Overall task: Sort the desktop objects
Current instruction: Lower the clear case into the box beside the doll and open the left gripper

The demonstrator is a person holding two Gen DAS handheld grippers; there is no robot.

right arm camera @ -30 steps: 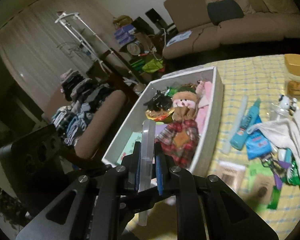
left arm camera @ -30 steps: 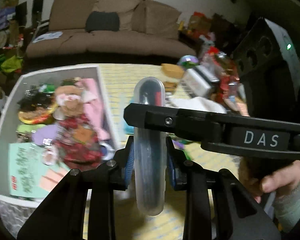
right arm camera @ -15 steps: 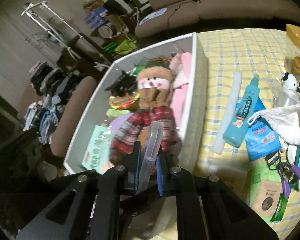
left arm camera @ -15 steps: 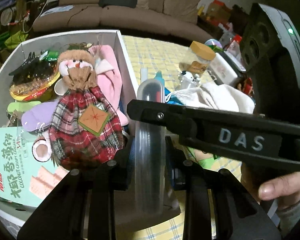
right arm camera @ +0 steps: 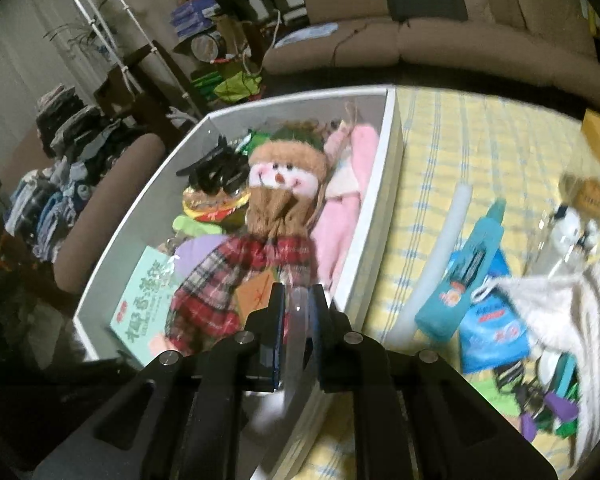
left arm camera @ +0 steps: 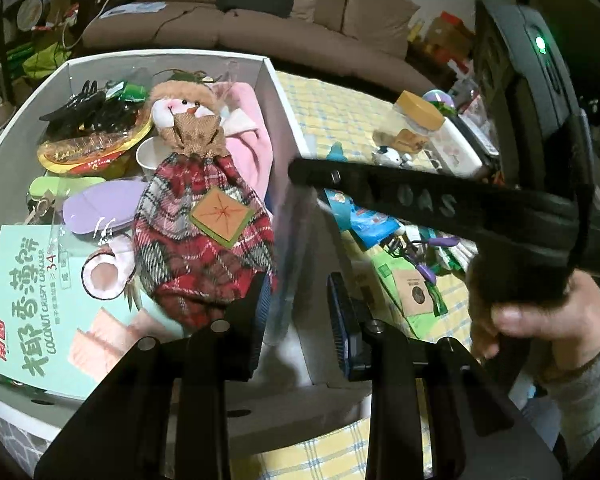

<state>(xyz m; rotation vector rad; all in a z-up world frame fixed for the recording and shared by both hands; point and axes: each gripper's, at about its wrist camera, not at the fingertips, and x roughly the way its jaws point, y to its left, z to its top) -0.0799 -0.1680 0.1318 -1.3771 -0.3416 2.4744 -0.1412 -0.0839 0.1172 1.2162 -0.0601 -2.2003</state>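
A clear plastic case (right arm camera: 297,336) is gripped edge-on by my right gripper (right arm camera: 298,320), just over the near right wall of the white box (right arm camera: 384,184). In the left wrist view the case (left arm camera: 296,264) shows as a blurred clear shape between the pads of my left gripper (left arm camera: 300,316), whose jaws stand apart from it, open. The box (left arm camera: 278,92) holds a plaid snowman doll (left arm camera: 196,200), a pink cloth (left arm camera: 248,132), a cracker box (left arm camera: 40,292) and black hair clips (left arm camera: 88,108).
On the yellow checked tablecloth (right arm camera: 460,128) right of the box lie a blue tube (right arm camera: 464,272), a white tube (right arm camera: 444,240), blue packets (right arm camera: 496,332), a white towel (right arm camera: 572,320), a yellow-lidded jar (left arm camera: 412,120) and small packets (left arm camera: 416,292). A sofa (left arm camera: 260,20) stands behind.
My left gripper has opened off the clear case. Both grippers moved forward and down over the box's near right corner; the right one still holds the case.
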